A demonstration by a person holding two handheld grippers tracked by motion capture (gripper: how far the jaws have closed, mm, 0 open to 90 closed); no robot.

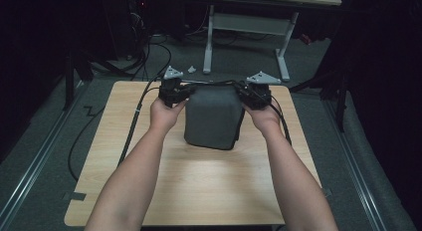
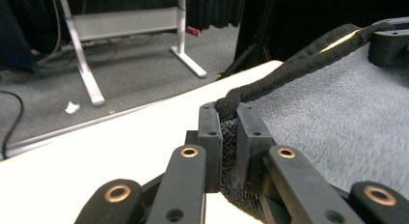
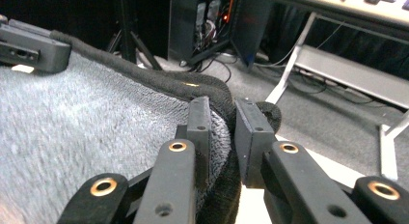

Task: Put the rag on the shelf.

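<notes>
One dark grey fuzzy folded towel (image 1: 213, 116) sits mid-table, far edge lifted. My left gripper (image 1: 175, 91) has its jaws clamped on the black hemmed far-left corner, my right gripper (image 1: 255, 93) likewise on the far-right corner. Light wooden table (image 1: 199, 191) underneath, white-legged desk (image 1: 246, 22) beyond.

No text, label, brand, number or sign can be read anywhere: not on the dark grey fleecy cloth (image 1: 213, 116) with its black hem, the pale wooden tabletop (image 1: 199, 186), or the black hand-held grippers.
</notes>
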